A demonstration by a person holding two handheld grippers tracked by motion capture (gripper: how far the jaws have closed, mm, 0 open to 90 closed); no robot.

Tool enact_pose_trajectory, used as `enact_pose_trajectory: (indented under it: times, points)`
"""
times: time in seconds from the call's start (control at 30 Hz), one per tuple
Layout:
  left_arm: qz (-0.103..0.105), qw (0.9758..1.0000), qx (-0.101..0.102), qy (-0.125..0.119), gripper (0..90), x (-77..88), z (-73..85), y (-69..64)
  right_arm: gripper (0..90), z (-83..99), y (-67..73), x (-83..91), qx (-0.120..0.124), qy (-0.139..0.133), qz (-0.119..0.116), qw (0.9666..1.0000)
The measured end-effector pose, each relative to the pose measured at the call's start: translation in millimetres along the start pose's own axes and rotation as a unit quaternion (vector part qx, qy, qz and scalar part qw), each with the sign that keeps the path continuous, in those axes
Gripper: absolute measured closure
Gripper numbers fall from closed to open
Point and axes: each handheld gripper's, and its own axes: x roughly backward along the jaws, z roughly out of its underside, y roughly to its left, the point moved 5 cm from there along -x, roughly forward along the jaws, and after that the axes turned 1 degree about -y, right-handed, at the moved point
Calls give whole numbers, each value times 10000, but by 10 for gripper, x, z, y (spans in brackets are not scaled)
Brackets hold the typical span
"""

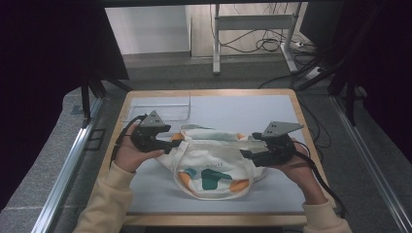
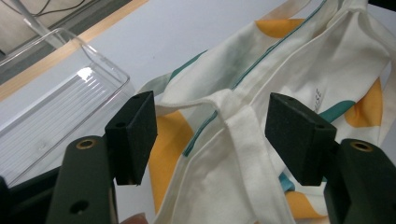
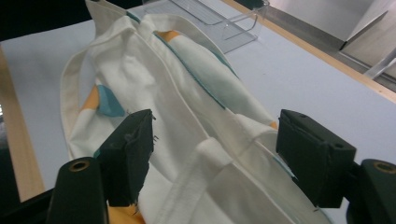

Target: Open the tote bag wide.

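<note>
On the table (image 1: 145, 99), both grippers, left (image 2: 212, 140) and right (image 3: 215, 154), straddled the tote bag's (image 1: 214, 162) straps, jaws spread, nothing grasped yet.

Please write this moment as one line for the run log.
left gripper: open, astride bag strap | right gripper: open, astride strap | tote bag: flat on table | clear tray: beside bag

Counter (image 1: 272, 104): pale blue-grey top with a light wooden edge all round. Lying directly on it: a white cloth tote bag (image 1: 214, 167) printed in orange and teal, near the middle, and a clear plastic tray (image 1: 160, 110) at the far left corner, just beside the bag.
</note>
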Motion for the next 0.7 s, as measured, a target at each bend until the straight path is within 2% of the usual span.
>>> enact_pose_trajectory:
  times: [0.13, 0.3, 0.47, 0.7]
  points:
    - [69, 10000, -34, 40, 346, -69, -25, -4, 302, -8, 71, -69, 113, 15, -152, 9998]
    - [176, 9995, -191, 163, 363, -162, -48, -16, 335, -44, 103, -178, 139, 95, -259, 9995]
    - [273, 9991, -229, 232, 421, -233, -78, -9, 364, -143, 200, -322, 293, 131, -491, 9983]
    - [397, 9985, -225, 308, 431, -380, -191, 26, 390, -240, 296, -467, 365, 146, -683, 9969]
